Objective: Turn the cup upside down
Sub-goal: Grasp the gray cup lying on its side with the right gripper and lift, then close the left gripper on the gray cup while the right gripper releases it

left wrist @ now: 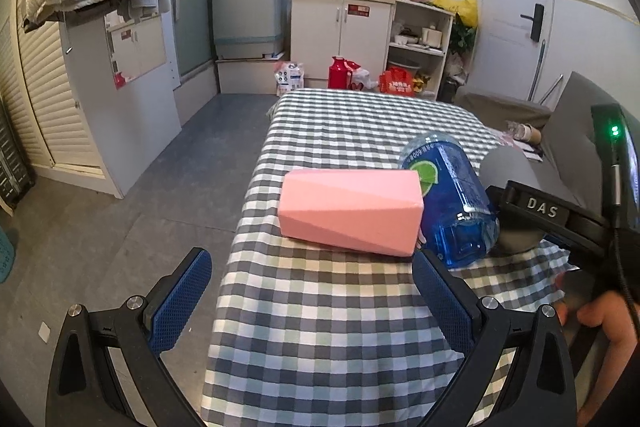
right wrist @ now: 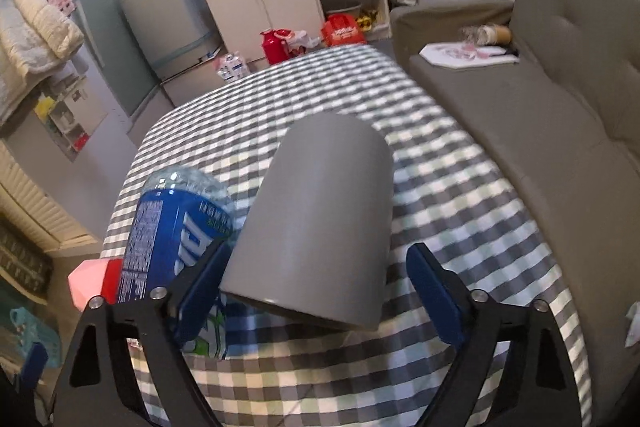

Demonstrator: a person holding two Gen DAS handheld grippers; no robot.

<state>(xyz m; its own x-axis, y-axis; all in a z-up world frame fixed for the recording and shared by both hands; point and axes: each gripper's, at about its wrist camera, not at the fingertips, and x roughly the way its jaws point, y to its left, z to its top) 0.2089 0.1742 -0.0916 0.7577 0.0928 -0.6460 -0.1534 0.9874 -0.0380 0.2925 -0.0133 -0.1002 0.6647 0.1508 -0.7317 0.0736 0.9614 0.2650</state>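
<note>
Right claw [right wrist: 316, 283] wide open around tilted grey cup [right wrist: 320, 223] on checkered desk [right wrist: 460, 195], left claw [left wrist: 312, 291] wide open, empty, near pink box [left wrist: 352, 213].

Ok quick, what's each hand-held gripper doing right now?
Left hand-held gripper: open, holding nothing.
Right hand-held gripper: open around the gray cup, not squeezing it.
</note>
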